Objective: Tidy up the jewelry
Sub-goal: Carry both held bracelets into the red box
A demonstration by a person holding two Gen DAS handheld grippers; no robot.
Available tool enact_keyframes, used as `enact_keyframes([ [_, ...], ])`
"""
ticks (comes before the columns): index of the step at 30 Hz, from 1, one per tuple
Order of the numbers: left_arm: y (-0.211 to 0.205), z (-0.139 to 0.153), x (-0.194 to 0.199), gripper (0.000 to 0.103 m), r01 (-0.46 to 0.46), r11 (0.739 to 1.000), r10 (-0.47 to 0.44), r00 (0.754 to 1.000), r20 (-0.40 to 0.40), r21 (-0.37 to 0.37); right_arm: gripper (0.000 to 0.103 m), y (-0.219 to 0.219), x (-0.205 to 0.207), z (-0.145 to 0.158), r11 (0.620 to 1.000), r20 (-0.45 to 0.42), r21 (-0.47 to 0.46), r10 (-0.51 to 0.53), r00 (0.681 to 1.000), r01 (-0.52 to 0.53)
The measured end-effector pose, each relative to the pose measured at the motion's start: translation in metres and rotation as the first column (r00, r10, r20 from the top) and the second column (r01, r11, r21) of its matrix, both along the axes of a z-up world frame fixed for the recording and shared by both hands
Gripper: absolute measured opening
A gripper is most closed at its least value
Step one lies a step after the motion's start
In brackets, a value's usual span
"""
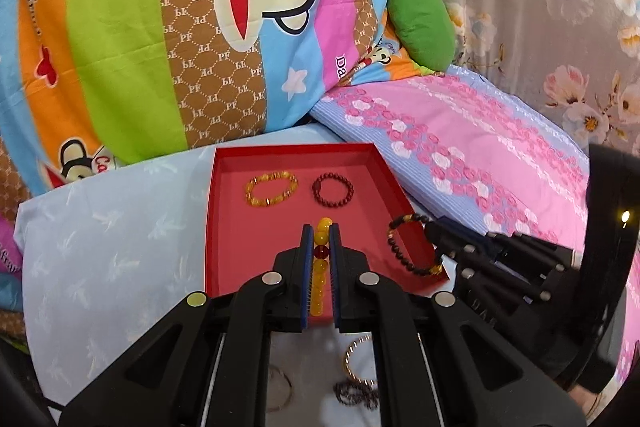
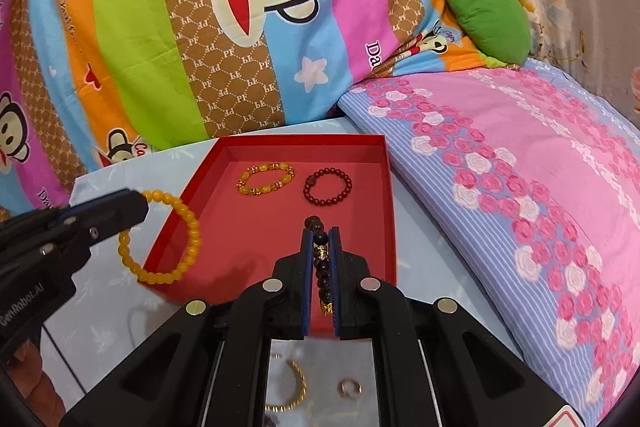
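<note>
Two bracelets pinched tight: yellow bead bracelet [image 2: 168, 239] in left gripper [image 1: 320, 227], dark bead bracelet [image 1: 412, 247] in right gripper [image 2: 320, 231]. Both hanging just above the red box [image 2: 360, 227], open floor straight below.

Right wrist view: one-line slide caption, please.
Right gripper holds dark bead bracelet over red tray; left gripper brings yellow bracelet.

One shallow red cardboard tray [image 2: 390, 187] is present, and four beaded bracelets are counted against it: two lying flat at its far end, namely one amber-yellow bead bracelet with gold spacers [image 2: 265, 179] and one dark red round-bead bracelet [image 2: 328, 185], one plain yellow bead bracelet [image 2: 176, 239] at its left wall, and one dark brown bead bracelet with gold charms [image 1: 412, 247] at its right wall. Short of the tray's near edge lie one gold open bangle [image 2: 294, 385], one small gold ring [image 2: 350, 387], one dark tangled bead strand [image 1: 358, 391] and one thin pale hoop [image 1: 282, 391]. Two black two-finger grippers are counted, the left gripper [image 1: 321, 227] and the right gripper [image 2: 320, 229].
</note>
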State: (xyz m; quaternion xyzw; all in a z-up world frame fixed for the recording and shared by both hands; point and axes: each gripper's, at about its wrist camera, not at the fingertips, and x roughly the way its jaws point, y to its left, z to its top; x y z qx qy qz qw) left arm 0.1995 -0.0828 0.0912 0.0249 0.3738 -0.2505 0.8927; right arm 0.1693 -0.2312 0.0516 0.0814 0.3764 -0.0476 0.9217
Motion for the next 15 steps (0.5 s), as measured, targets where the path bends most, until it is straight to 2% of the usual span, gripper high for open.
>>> enact_keyframes([
  [7, -0.010, -0.020, 0.050, 0.007, 0.025, 1.000, -0.025, 0.999, -0.036, 0.013, 0.007, 0.003, 0.048, -0.023, 1.000, -0.053, 0.008, -0.003, 0.999, 0.003],
  [12, -0.010, -0.043, 0.079, 0.007, 0.037, 0.999, -0.036, 0.995, -0.092, 0.002, 0.007, 0.002, 0.074, -0.041, 0.996, -0.088, 0.087, 0.038, 0.995, -0.030],
  [15, -0.015, -0.056, 0.091, 0.007, 0.058, 0.998, -0.057, 0.991, -0.118, 0.008, 0.007, 0.002, 0.085, -0.050, 0.995, -0.112, 0.089, 0.043, 0.993, -0.033],
])
